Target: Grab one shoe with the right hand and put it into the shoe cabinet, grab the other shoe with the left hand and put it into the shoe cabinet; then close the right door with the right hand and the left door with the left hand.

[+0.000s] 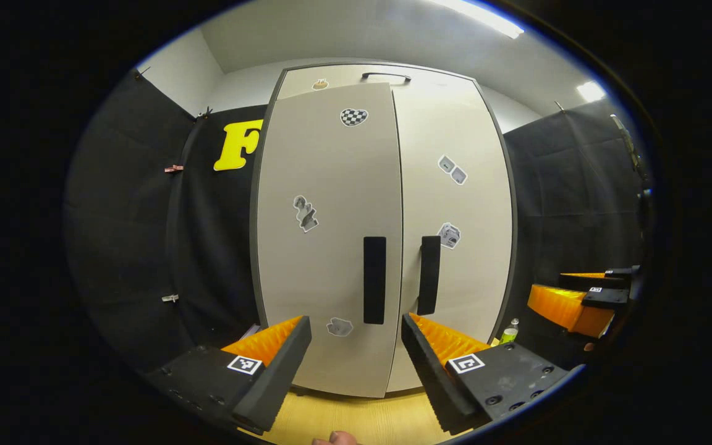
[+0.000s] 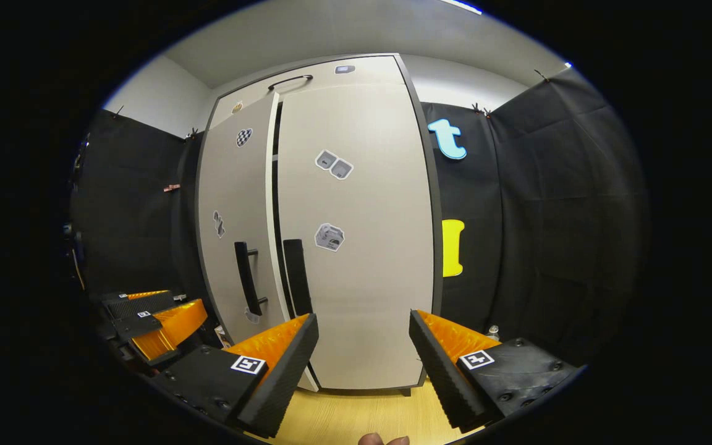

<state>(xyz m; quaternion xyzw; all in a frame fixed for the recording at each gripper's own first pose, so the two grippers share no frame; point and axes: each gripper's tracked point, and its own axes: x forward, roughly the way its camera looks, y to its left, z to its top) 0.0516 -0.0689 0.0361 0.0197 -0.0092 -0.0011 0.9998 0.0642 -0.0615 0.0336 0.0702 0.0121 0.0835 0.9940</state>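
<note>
Item: shoe cabinet (image 2: 356, 247), centre of both views, tall and pale, standing on the wood floor (image 2: 356, 414). Right door (image 2: 362, 259) sits flush. Left door (image 1: 325, 247) sits proud of it, with a dark gap at the seam in the right gripper view, so I judge it not fully shut.

Item: shoes. I see none outside; I take them to be inside.

Item: left gripper (image 1: 356, 364), lower frame, fingers spread and empty, facing the left door's black handle (image 1: 374, 279), ready to push.

Item: right gripper (image 2: 362, 364), fingers spread, empty, held before the right door.

Surroundings: a green bottle (image 1: 509, 332) by the cabinet's base, clear of the door's swing. Nothing blocks either approach.
</note>
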